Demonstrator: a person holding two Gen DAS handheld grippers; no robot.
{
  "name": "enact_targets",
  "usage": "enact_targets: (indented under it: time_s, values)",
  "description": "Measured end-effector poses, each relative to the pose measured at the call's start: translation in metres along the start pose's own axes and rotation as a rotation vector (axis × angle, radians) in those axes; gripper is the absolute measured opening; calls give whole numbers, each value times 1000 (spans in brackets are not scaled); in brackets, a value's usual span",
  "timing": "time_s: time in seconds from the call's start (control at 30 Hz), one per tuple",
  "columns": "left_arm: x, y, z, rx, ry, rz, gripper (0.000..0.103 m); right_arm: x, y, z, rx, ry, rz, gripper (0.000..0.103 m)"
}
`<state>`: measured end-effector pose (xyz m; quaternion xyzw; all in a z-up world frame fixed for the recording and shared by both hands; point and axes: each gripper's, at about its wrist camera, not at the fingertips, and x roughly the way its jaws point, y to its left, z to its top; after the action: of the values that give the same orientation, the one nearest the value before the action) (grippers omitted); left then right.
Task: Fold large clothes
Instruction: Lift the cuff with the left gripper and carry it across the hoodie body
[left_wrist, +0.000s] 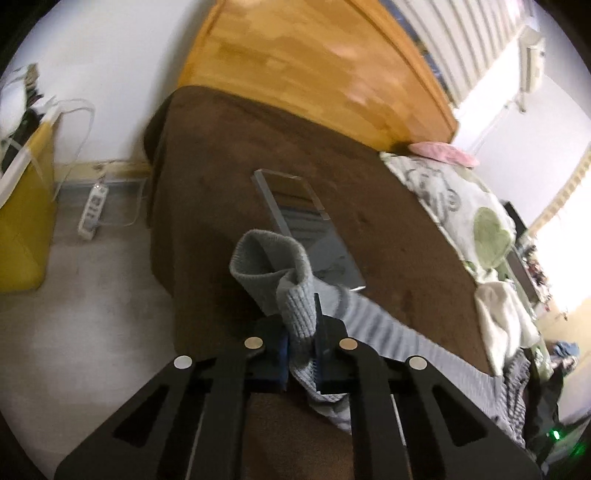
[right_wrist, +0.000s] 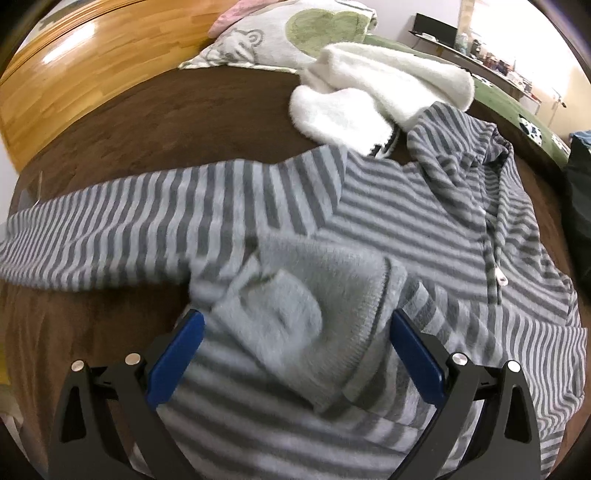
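While the left gripper (left_wrist: 301, 332) pinches the ribbed grey cuff (left_wrist: 291, 291) of the striped grey fleece hoodie (right_wrist: 424, 229), lay that sleeve across its middle on the brown bed cover (left_wrist: 221, 155), with the wide-open right gripper (right_wrist: 295, 354) holding nothing.

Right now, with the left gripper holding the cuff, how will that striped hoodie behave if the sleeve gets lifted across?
Probably floppy: the cuff droops over the shut left gripper, and the striped hoodie lies in soft wrinkles. It likely drags rather than slides, since the fleece rests on a fuzzy brown blanket. Its zipper may swing.
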<state>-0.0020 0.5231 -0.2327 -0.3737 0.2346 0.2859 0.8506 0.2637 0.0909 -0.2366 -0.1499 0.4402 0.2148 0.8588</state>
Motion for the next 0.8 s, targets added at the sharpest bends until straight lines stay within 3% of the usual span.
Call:
enact_targets:
  time_s: [0.27,0.43,0.6,0.8]
  values:
    - [-23,-48,23,117,3,-103,11,-3,20,40,-38,-82,37,97]
    - [-33,-85,27,196,11,-181,11,26,34,55,-82,-20,73,97]
    - [-30,-120,19,265,69,-224,11,70,36,51,-96,78,118,97]
    - [-25,-143,10,294,91,-254,11,72,32,48,-92,39,144,98]
